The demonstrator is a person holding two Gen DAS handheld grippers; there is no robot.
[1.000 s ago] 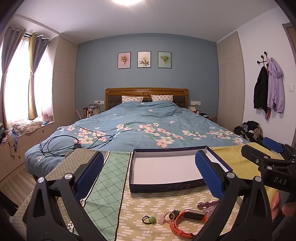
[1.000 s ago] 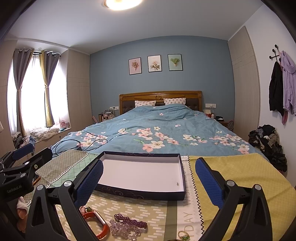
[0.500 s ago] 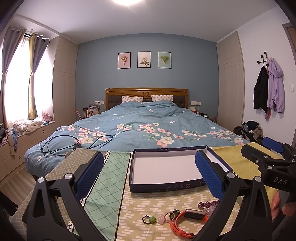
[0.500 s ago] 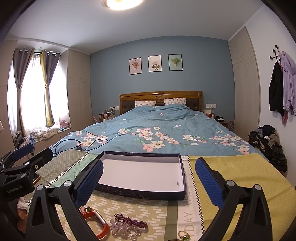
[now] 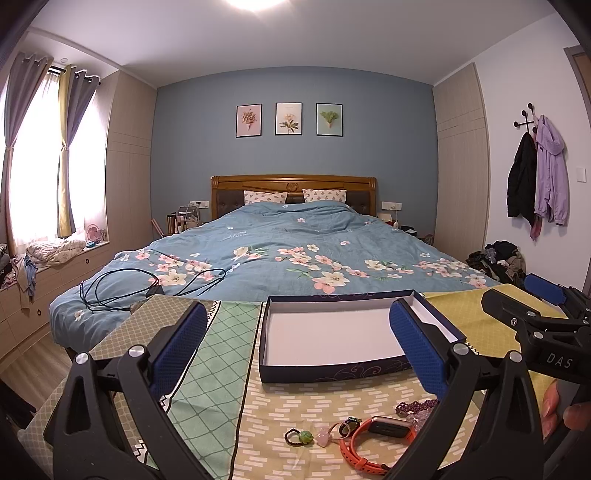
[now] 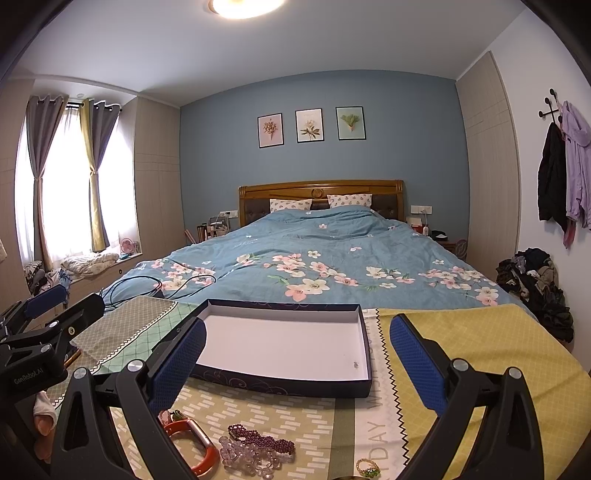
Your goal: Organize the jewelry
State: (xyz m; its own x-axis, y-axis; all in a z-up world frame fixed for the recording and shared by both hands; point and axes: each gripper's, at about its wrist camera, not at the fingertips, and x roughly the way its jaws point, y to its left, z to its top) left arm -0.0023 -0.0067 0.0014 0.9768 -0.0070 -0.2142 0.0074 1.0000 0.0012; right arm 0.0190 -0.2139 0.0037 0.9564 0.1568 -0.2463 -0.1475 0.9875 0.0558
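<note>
Both grippers, left (image 5: 295, 354) and right (image 6: 297, 363), hover with fingers spread, nothing between them; box (image 6: 284, 345) ahead, watch (image 5: 373, 441) and beads (image 6: 255, 448) below.

Box (image 5: 334, 341) on cloth (image 5: 295, 402) before bed (image 5: 295, 251), watch (image 5: 380, 439) and bracelets (image 6: 255, 448) nearer than box

Empty navy box (image 6: 280, 347) lies flat; bracelets (image 6: 258, 448), orange watch (image 5: 376, 439) scattered before it.

We see a bright, sharp room lit by a glaring ceiling lamp (image 6: 246, 7) and a washed-out window (image 5: 35, 162); fisheye bending curves the walls, and corners go black.
</note>
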